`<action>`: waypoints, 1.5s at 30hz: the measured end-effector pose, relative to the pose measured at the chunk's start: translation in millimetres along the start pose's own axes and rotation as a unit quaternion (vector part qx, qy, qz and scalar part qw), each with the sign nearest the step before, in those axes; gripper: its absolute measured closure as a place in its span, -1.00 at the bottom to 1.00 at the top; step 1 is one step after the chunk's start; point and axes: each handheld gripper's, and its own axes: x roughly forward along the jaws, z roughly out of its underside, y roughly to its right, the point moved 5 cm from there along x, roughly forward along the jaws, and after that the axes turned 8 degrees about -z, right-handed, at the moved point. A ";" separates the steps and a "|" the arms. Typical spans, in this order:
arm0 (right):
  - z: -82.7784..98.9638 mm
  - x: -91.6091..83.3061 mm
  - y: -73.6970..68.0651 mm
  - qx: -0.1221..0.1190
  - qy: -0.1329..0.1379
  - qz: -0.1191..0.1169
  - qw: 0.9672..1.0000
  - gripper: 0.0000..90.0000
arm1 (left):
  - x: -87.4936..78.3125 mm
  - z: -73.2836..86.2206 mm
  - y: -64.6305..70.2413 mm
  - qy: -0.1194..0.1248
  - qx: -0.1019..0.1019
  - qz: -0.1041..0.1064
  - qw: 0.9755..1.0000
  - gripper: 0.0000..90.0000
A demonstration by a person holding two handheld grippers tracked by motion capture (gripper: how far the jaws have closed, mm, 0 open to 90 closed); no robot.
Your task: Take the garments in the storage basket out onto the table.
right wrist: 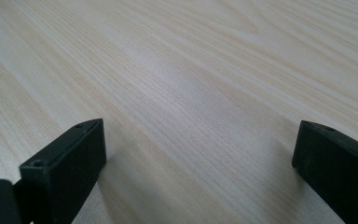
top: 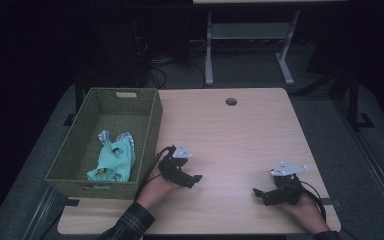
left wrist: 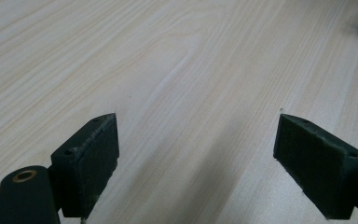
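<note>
Pale wood-grain tabletop (top: 240, 135) carries both tools near its front edge. I hold the left black two-jaw gripper (top: 194, 180) near the front-left corner, jaws spread wide over bare wood. I hold the right black two-jaw gripper (top: 258, 194) near the front-right corner, jaws likewise apart and empty. Beside the tabletop's left edge, a mint-green crumpled cloth (top: 114, 160) lies inside the olive woven rectangular basket (top: 152, 125).

1. A pale, light-wood-grain rectangular table (top: 240, 130) with rounded corners fills the middle of the high view.
2. A small round dark cable hole (top: 231, 101) sits near the table's far edge, upper centre of the frame.
3. An olive-green woven rectangular basket (top: 147, 132) stands on the table's left edge, overhanging it at the left of the frame.
</note>
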 end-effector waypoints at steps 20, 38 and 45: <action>0.0 0.0 0.2 -0.002 -0.001 -0.001 1.000 -0.95 | -9.4 -9.0 0.2 -0.001 0.000 -0.005 1.000 -0.70; 0.0 0.0 0.3 -0.002 -0.001 -0.001 1.000 -0.95 | -22.3 -21.9 -2.8 0.005 0.002 -0.005 1.000 -0.70; 0.0 0.0 0.2 -0.002 -0.001 -0.001 1.000 -0.95 | -27.8 -29.0 -5.9 0.012 -0.002 -0.011 1.000 -0.69</action>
